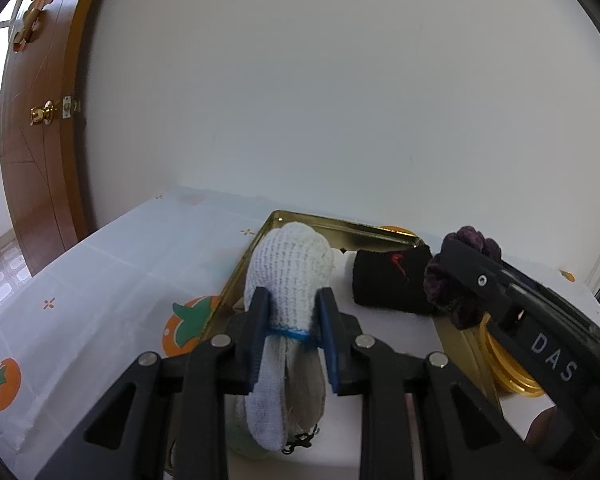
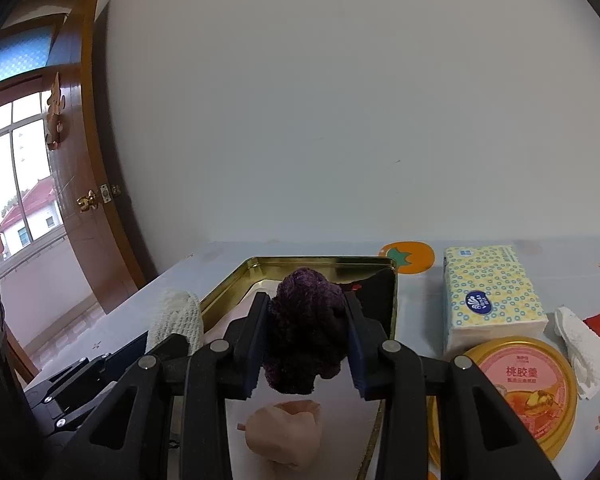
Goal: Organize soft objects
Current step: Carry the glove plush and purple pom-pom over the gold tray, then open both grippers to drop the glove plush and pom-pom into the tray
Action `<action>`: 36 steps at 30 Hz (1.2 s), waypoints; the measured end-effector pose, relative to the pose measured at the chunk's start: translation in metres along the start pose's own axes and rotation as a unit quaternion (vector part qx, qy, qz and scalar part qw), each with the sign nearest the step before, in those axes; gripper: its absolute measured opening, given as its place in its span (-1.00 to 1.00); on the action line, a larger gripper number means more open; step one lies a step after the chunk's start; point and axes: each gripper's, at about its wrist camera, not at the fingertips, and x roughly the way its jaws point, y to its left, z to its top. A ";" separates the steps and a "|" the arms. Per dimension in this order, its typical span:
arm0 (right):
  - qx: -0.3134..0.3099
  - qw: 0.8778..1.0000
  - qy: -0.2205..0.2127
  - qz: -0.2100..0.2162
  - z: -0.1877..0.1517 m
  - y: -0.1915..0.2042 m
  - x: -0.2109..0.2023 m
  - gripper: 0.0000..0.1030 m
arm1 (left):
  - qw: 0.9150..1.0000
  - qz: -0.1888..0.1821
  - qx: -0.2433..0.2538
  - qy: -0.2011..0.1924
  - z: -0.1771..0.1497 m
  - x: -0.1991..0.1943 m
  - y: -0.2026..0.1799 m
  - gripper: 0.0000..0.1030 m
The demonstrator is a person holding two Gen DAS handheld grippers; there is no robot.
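My left gripper (image 1: 292,312) is shut on a white knitted glove bundle (image 1: 288,272) tied with a blue band, held over the left side of a gold metal tray (image 1: 340,226). A black wristband (image 1: 392,282) with a red logo lies in the tray. My right gripper (image 2: 306,320) is shut on a dark purple fuzzy scrunchie (image 2: 306,332), held above the same tray (image 2: 320,262). A pink soft lump (image 2: 286,436) lies in the tray below it. The right gripper and scrunchie (image 1: 466,276) show at the right in the left wrist view. The glove (image 2: 178,320) shows at the left in the right wrist view.
The table has a pale cloth with orange fruit prints (image 1: 188,326). A tissue pack (image 2: 492,296), a round gold tin (image 2: 532,388) and crumpled white paper (image 2: 584,352) lie right of the tray. A white wall stands behind; a wooden door (image 1: 40,140) is at the left.
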 end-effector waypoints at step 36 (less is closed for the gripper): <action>0.022 0.994 -0.095 -0.058 -0.011 -0.038 -0.050 0.65 | 0.990 0.116 0.018 -0.079 -0.007 -0.028 -0.016 0.98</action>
